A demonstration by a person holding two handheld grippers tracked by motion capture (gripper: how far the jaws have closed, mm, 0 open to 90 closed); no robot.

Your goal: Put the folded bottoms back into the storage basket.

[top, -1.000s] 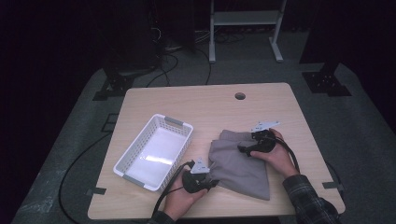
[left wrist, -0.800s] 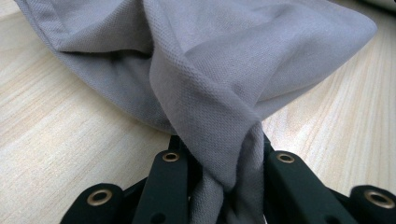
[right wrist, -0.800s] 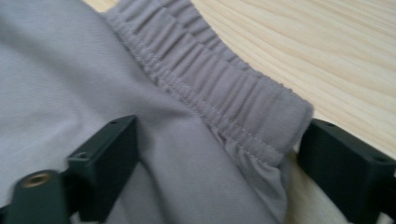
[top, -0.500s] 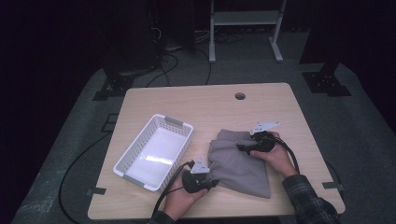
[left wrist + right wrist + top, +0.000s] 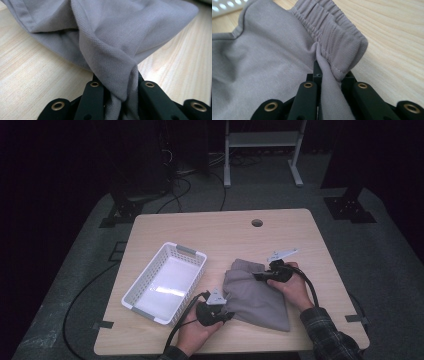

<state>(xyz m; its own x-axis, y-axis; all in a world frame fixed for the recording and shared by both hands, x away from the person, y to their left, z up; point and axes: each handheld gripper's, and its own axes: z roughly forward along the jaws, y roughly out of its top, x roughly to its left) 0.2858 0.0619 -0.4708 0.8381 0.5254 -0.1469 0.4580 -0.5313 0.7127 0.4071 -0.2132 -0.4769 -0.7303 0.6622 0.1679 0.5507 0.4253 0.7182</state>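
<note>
Wooden table [image 5: 165, 225]: bearing a white basket [image 5: 194, 256] at left. Grey garment [image 5: 257, 295]: lying beside the basket. Left gripper [image 5: 227, 315]: pinching its near corner. Right gripper [image 5: 256, 276]: jaws just closing, now clamping its elastic waistband [image 5: 332, 22].

Pretty dark room from my end; grey carpet floor [image 5: 390, 245], cables [image 5: 185, 180] and a white metal stand [image 5: 262, 142] well beyond my claws.

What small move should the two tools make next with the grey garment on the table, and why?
Probably lift both together. The left tool is pinched on a fold of the grey garment, and the right tool, which has just been closing, grips it by the elastic waistband. The white basket stands beside it.
</note>
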